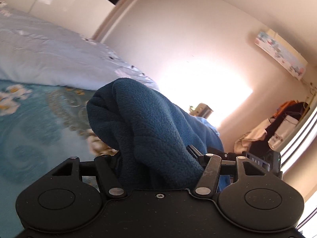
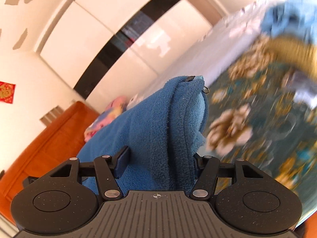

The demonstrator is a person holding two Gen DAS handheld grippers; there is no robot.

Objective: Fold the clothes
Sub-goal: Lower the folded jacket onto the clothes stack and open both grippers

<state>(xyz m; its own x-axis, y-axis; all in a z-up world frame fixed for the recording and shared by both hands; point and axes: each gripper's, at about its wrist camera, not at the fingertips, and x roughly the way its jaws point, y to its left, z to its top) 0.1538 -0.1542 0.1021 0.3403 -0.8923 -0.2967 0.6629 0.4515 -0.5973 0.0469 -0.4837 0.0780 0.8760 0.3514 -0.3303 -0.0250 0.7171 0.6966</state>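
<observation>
Left tongs (image 1: pixel 158 158): closed on a thick bunch of the blue fleece garment (image 1: pixel 150 123), which fills the gap between the fingers at bottom centre of the left wrist view.
Right tongs (image 2: pixel 158 162): clamped on another fold of the same fleece (image 2: pixel 158 130); its left finger (image 2: pixel 121 161) presses into the cloth.
Garment: held up off the bed in both views, rising from the tongs to frame centre; a small dark zipper pull (image 2: pixel 190 78) sits at its top edge in the right wrist view.
Bed: teal bedspread with pale and gold flowers (image 1: pixel 29 123), left side of the left view and blurred at the right of the right view.
Quilt: white-blue, bunched at upper left (image 1: pixel 49 59).
Light blue cloth: upper right corner of the right view (image 2: pixel 289 17), blurred.
Headboard: orange-brown, lower left (image 2: pixel 43 138).
Wardrobe: glossy white doors with a dark strip, upper centre (image 2: pixel 126 39).
Room: cream walls; an air conditioner under a patterned cover, upper right (image 1: pixel 281 57); piled bags and clothes at right (image 1: pixel 273 130).
Writing: a red paper square with a gold design at far left (image 2: pixel 6 92), not readable.
</observation>
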